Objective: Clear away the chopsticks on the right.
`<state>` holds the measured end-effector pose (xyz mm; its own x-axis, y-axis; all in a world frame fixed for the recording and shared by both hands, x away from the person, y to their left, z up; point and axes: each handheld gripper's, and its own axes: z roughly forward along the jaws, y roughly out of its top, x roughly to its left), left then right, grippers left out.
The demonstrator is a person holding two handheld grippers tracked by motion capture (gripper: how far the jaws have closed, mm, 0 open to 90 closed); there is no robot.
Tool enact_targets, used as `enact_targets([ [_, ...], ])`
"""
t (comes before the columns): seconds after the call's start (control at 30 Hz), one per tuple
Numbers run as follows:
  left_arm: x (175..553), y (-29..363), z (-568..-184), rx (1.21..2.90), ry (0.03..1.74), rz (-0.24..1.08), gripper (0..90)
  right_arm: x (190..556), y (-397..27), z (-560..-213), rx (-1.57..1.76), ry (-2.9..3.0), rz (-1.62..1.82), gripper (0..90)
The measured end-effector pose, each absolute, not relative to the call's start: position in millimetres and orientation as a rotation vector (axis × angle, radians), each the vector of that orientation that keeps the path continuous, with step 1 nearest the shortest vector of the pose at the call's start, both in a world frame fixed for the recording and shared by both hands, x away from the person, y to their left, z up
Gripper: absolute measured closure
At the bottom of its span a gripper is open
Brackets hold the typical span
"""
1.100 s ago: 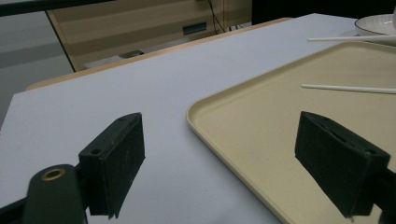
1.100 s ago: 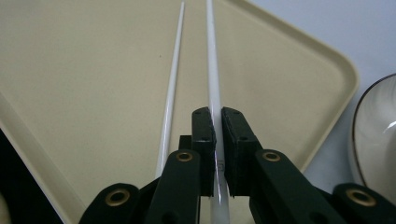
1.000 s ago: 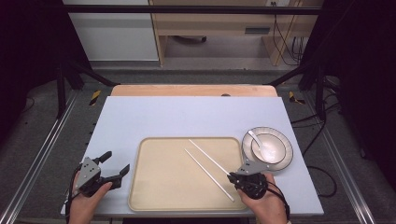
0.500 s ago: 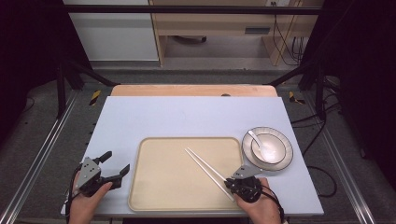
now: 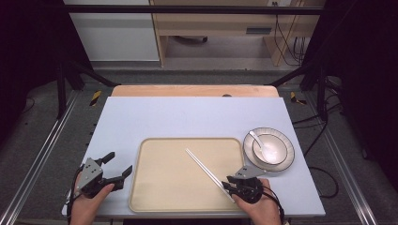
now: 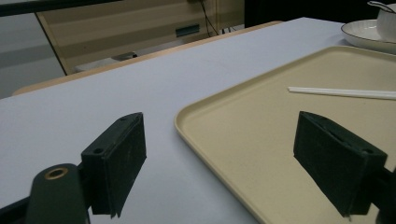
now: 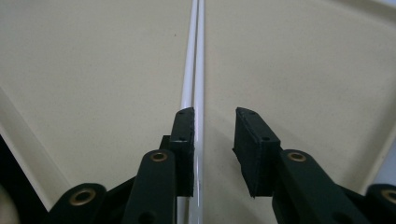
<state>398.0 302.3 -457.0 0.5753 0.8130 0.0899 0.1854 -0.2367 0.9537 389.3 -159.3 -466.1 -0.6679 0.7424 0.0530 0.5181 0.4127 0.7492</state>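
Lit evenly from overhead in the high view, with the pale table (image 5: pixel 197 117) and cream tray (image 5: pixel 164 187) bright and free of hard glare. Sharply dimmer toward both side edges and the top corners, nearly black there. Only soft, short shadows beneath the left gripper (image 5: pixel 115 168) and right gripper (image 5: pixel 228 183). Slightly soft overall, fine detail smeared. In the left gripper view, focused on the near black pads (image 6: pixel 116 158), background furniture blurred, faint sheen along the tray rim. In the right gripper view, crisp on the chopsticks (image 7: pixel 196 70), mild highlight running their length, bottom corners fallen into darkness, near arms soft.
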Motion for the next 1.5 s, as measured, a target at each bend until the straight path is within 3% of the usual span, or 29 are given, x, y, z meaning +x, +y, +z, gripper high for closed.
enact_targets([
  [0.13,394.8,292.5,-450.4,1.769,0.794,0.698,18.2,389.8,-160.6,-465.0,1.090,2.335,1.163,54.9],
  [0.17,394.2,289.9,-448.4,1.776,0.786,0.678,19.7,390.3,-160.5,-463.6,1.062,2.309,1.176,46.1],
  [0.27,394.1,275.2,-443.2,1.804,0.772,0.615,21.7,391.7,-161.4,-460.0,1.046,2.270,1.182,34.0],
  [0.4,399.6,251.2,-444.1,1.872,0.763,0.550,28.3,392.4,-166.2,-452.5,1.015,2.192,1.187,15.2],
  [0.5,408.1,228.8,-449.7,1.936,0.757,0.491,35.3,391.6,-173.9,-448.0,0.975,2.135,1.199,7.7],
  [0.67,426.9,189.5,-460.5,2.017,0.750,0.426,57.2,390.2,-190.0,-442.2,0.969,2.047,1.226,9.3],
  [0.8,436.8,169.3,-464.6,2.074,0.734,0.410,65.5,389.0,-197.1,-441.6,0.963,2.018,1.204,11.1],
  [0.83,442.7,158.6,-466.5,2.094,0.739,0.397,73.0,387.6,-202.4,-441.2,0.957,2.009,1.203,15.7],
  [0.97,453.2,142.6,-468.9,2.135,0.742,0.366,88.0,386.0,-210.1,-441.8,0.952,1.984,1.214,14.9],
  [1.5,479.5,105.7,-479.1,2.182,0.790,0.370,89.5,389.6,-212.0,-444.5,0.960,1.982,1.190,15.8],
])
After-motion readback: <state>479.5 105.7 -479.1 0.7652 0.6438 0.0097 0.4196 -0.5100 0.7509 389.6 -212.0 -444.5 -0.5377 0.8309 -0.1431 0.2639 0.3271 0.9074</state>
